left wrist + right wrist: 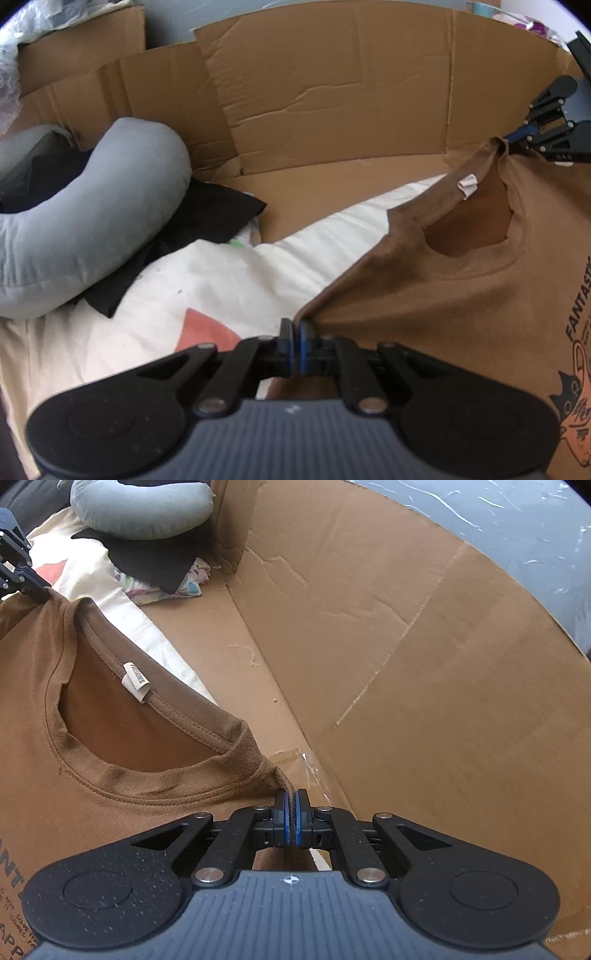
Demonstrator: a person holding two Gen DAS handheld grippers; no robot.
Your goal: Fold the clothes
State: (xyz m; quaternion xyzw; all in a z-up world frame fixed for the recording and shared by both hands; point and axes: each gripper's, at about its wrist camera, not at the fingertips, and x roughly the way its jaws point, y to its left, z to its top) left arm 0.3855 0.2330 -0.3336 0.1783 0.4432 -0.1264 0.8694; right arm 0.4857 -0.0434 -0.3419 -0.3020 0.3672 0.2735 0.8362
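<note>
A brown T-shirt (461, 295) with an orange cat print and black lettering is stretched between my two grippers, front side and neck opening with its white label (467, 184) showing. My left gripper (297, 325) is shut on one shoulder of it. My right gripper (291, 797) is shut on the other shoulder, next to the collar (166, 701); it also shows in the left wrist view (513, 142) at the far right. The shirt (74, 775) fills the left of the right wrist view, where the left gripper (40, 590) shows at top left.
A cream sheet (184, 288) with a pink patch lies under the shirt. A grey U-shaped pillow (92, 221) rests on a black cloth (207, 218) to the left. Cardboard walls (332, 92) and a cardboard floor (240, 664) close off the far side. A patterned cloth (177, 583) lies by the black one.
</note>
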